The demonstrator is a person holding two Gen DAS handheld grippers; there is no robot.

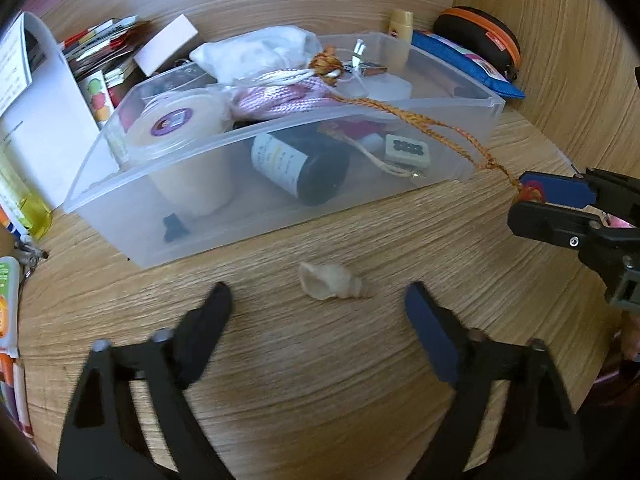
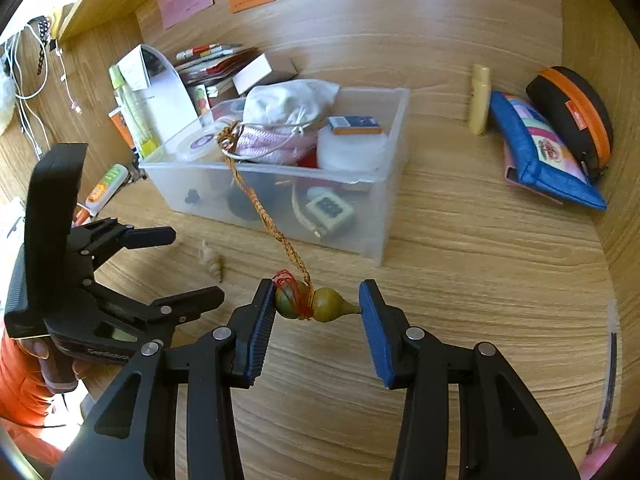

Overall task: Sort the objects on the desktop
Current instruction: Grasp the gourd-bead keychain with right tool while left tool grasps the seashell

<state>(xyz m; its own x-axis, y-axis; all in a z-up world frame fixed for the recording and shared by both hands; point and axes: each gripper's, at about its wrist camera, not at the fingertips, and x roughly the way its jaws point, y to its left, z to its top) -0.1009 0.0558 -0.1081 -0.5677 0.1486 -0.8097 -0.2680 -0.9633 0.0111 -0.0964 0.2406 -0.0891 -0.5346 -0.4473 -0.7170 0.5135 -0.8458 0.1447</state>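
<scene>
1. On the left, the left gripper (image 1: 318, 300) hangs low over the wooden desk (image 1: 360, 380) with its jaws spread and nothing between the pads; a pale seashell (image 1: 332, 286) lies on the desk just beyond the fingertips, near the front wall of the clear plastic bin (image 1: 280, 216).
2. To take the shell well, I'd say the jaws should come down on either side of its fat middle, not the thin tip, and close gently, since it looks brittle.
3. In the middle, an orange braided cord (image 2: 262, 208) runs from the pile in the bin, over the near rim, down to the right.
4. On the right, the right gripper (image 2: 318, 308) clamps a small gourd charm (image 2: 320, 304) end to end, above the desk in front of the bin.
5. The cord looks nearly taut, so lifting the charm towards the bin rather than pulling away seems wise, or the pile may drag.
</scene>
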